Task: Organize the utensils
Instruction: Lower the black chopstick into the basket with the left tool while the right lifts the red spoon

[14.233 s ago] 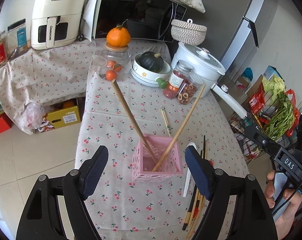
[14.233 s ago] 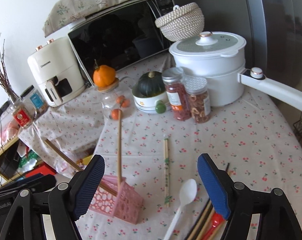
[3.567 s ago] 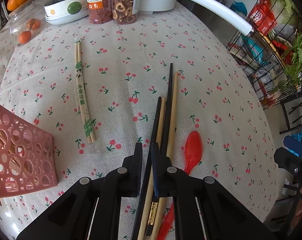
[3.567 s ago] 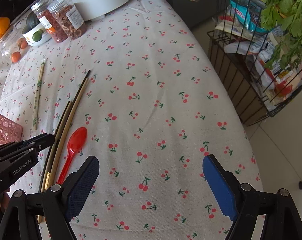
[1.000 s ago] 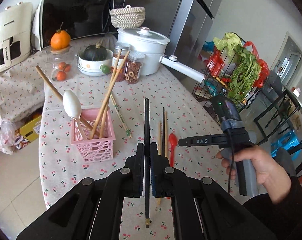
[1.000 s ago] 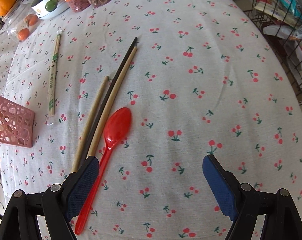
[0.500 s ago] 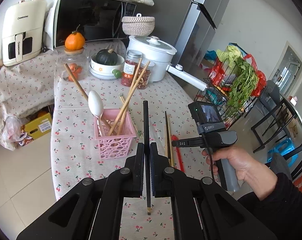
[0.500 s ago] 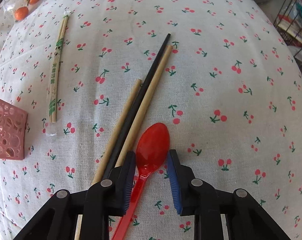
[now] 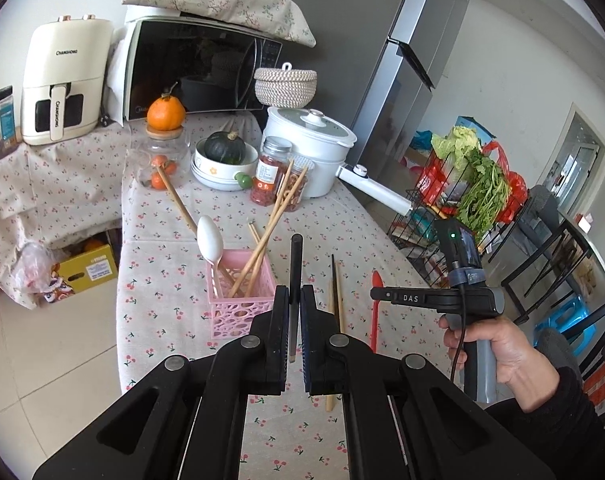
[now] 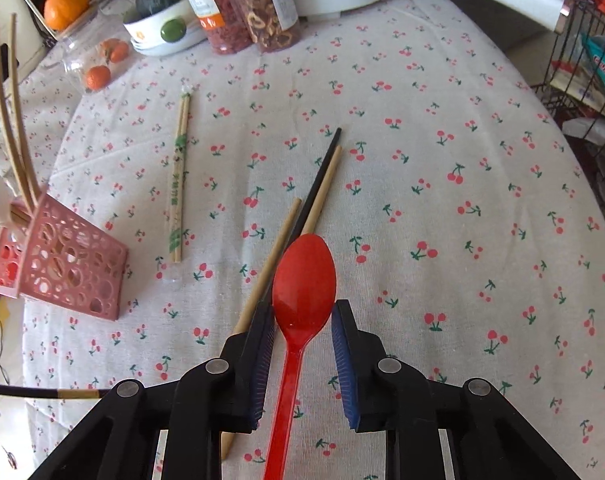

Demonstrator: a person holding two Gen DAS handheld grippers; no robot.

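Left hand-held gripper (image 9: 295, 316) clamped on black chopstick (image 9: 295, 264), pink basket (image 9: 238, 300) at its ten o'clock on the surface (image 10: 422, 184), right hand-held gripper (image 10: 302, 320) pinching red spoon (image 10: 302, 280), bowl at twelve o'clock

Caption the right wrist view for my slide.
Right tool grips a red spoon above loose chopsticks on the cherry-print tablecloth.

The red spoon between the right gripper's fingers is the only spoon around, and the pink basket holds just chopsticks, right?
Not quite. The red spoon does sit between the right gripper fingers, but the left wrist view shows a second one: a white spoon stands in the pink basket alongside the wooden chopsticks.
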